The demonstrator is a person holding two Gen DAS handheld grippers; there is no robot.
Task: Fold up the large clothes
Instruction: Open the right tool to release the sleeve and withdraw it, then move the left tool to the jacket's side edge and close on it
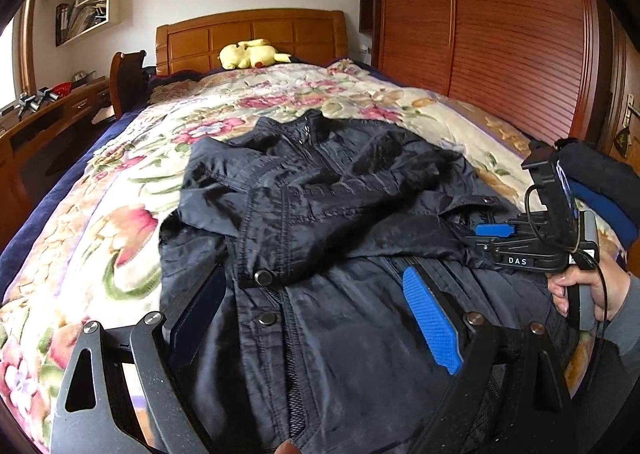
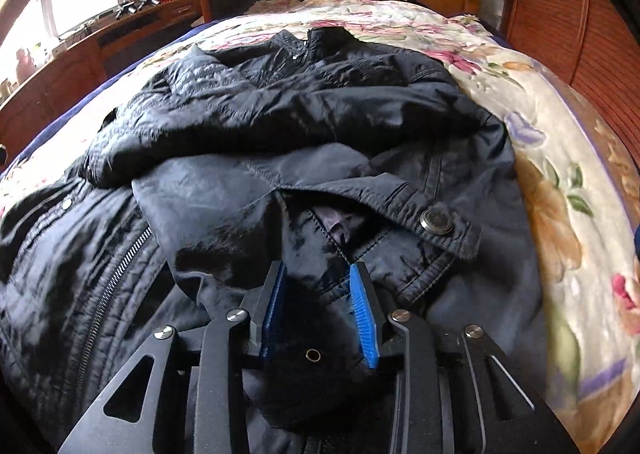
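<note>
Dark jacket (image 2: 280, 126) lies on the bed (image 2: 560, 174), sleeves drawn across its front. Right tool (image 2: 318, 314) is clenched on a fabric bunch at the hem just ahead, presumably for lifting the fold. Left tool (image 1: 316, 314) stands spread wide over the placket, gripping nothing.

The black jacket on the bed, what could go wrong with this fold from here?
1. The right gripper pinches a thick bunch of the black jacket; slippery fabric may slide out when lifted.
2. The left gripper is open wide across the zipper front, so it might catch only one layer.
3. The sleeves already lie crumpled over the chest; folding now may trap wrinkles.
</note>
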